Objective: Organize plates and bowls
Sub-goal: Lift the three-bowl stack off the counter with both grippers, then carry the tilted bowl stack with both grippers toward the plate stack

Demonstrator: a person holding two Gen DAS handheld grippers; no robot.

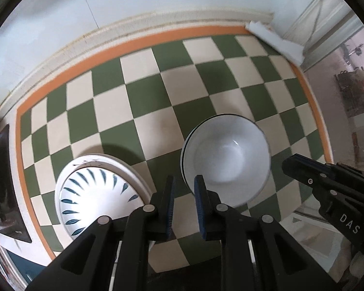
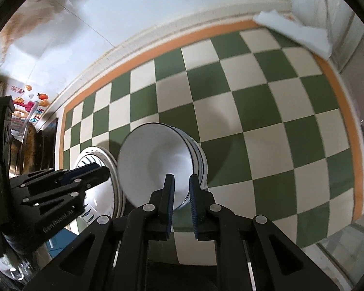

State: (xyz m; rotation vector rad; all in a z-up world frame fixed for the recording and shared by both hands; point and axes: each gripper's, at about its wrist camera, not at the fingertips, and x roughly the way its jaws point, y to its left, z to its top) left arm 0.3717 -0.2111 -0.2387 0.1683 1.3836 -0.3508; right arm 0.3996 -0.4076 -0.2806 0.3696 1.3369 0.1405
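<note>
Beside the patterned plate [image 1: 94, 194], white bowls [image 1: 227, 155] sit nested.

You have glossy glazed ceramic in front of you: the white bowl [image 1: 227, 155] shines with a bright highlight in its well, and its smooth rim carries a thin dark line. The plate with blue leaf marks [image 1: 94, 198] looks just as slick and glares under the light. The checked cloth [image 1: 143, 97] beneath them looks matt and flat, green and cream with an orange border. Your left gripper [image 1: 184, 206] and right gripper [image 2: 182, 203] are matt black plastic with dull metal pivot pins, and their fingertips [image 1: 199, 208] wear ribbed blue pads.
</note>
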